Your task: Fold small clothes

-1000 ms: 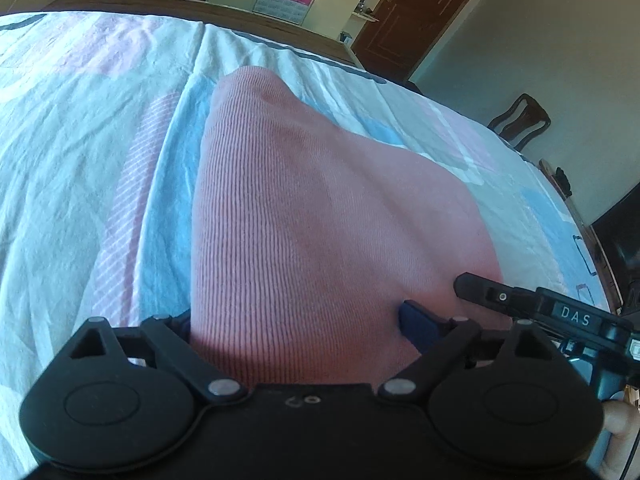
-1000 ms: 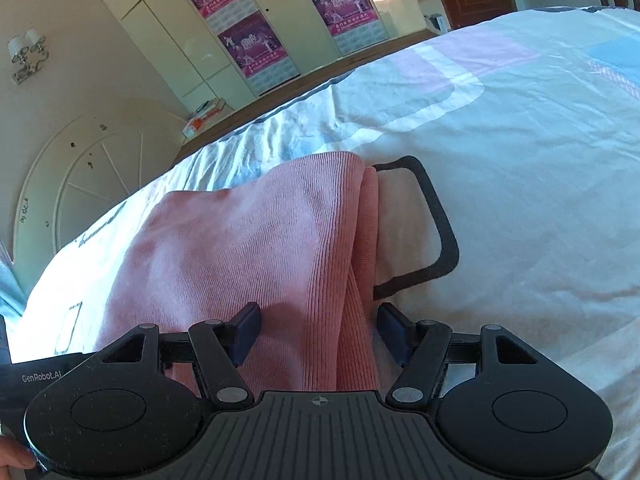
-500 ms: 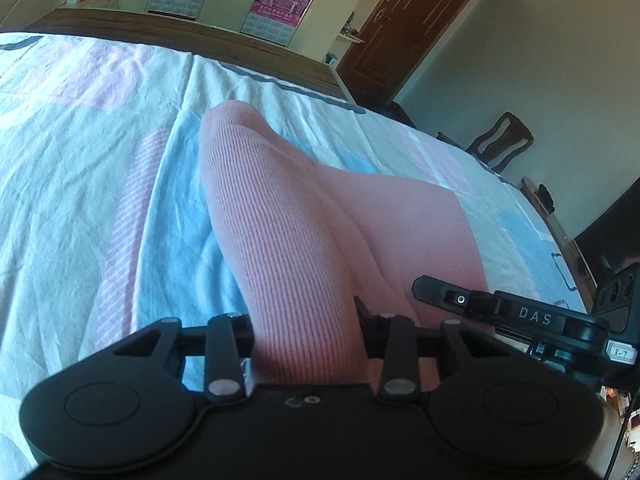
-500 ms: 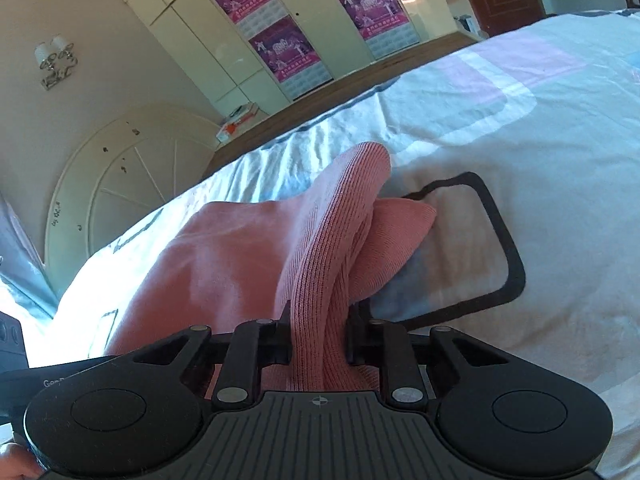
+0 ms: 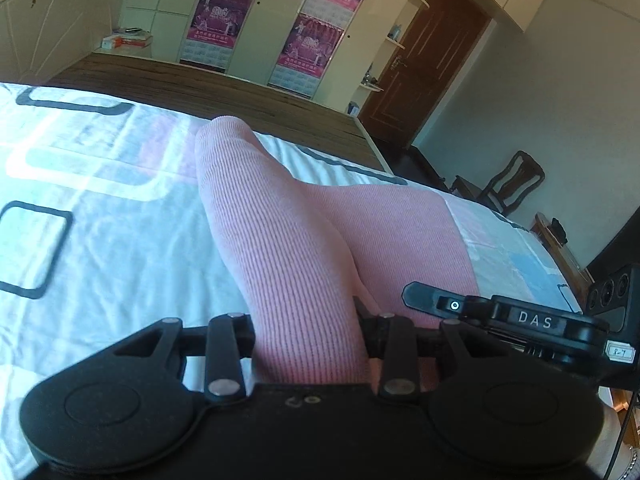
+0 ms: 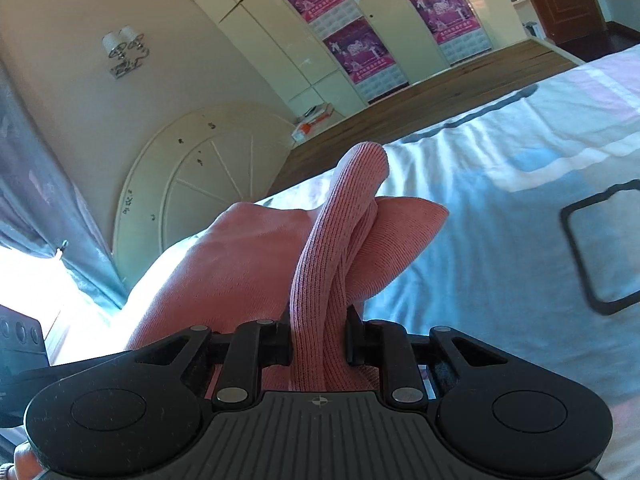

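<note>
Fold barely started, judging by the lie: pink ribbed garment (image 5: 304,248) mostly spread on the bed (image 5: 100,216), near edge pinched up off the sheet, nothing laid over yet; carry-over, drop and smoothing all left. Left gripper (image 5: 306,332) jaws clamped on a thick bunch at the garment's near edge, narrow gap filled with cloth. Right gripper (image 6: 318,344) jaws clamped tighter on a rolled ridge of the same garment, a corner flap poking out just beside the ridge. Right gripper body sits just beside the garment in left wrist view
</note>
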Tool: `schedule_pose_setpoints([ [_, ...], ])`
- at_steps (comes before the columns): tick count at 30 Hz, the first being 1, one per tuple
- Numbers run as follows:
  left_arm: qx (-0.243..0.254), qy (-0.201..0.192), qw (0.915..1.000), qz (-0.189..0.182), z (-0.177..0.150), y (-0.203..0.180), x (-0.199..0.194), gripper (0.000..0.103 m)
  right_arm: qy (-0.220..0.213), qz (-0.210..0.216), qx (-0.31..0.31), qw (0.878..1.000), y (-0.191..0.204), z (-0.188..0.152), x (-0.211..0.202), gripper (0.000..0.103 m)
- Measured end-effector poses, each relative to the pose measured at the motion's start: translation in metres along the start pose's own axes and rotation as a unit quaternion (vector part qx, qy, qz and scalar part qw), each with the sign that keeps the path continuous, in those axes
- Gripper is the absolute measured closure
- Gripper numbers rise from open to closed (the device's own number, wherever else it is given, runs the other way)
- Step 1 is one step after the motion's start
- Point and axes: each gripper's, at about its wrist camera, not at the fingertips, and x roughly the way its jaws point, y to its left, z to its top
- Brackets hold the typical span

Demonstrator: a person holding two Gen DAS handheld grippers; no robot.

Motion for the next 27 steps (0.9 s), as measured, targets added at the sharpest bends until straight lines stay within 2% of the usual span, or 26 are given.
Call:
schedule_pose_setpoints([
  [6, -0.009, -0.007, 0.9999, 0.007, 0.015, 0.101, -0.049, 0.067, 0.008, 0.003, -0.002, 1.0, 0.083, -0.029, 0.065, 0.082],
  [12, -0.001, -0.013, 0.9995, 0.03, 0.039, 0.181, -0.073, 0.067, 0.019, 0.0, 0.0, 1.0, 0.141, -0.047, 0.132, 0.082],
  [18, -0.012, -0.027, 0.9981, 0.054, 0.051, 0.237, -0.064, 0.067, 0.037, -0.005, 0.0, 0.999, 0.161, -0.048, 0.201, 0.081],
  [22, -0.011, -0.01, 0.9959, 0.09, 0.044, 0.27, -0.041, 0.064, 0.057, -0.026, -0.001, 0.998, 0.151, -0.05, 0.234, 0.081],
  [24, -0.023, -0.01, 0.9952, 0.095, 0.037, 0.284, -0.036, 0.054, 0.061, -0.045, -0.002, 0.997, 0.141, -0.05, 0.243, 0.081],
  [26, -0.019, -0.015, 0.9934, 0.112, 0.034, 0.288, -0.037, 0.025, 0.069, -0.052, 0.008, 0.996, 0.13, -0.052, 0.246, 0.081],
  [27, -0.011, -0.017, 0.9926, 0.12, 0.033, 0.288, -0.038, 0.021, 0.071, -0.058, -0.006, 0.996, 0.13, -0.052, 0.247, 0.081],
])
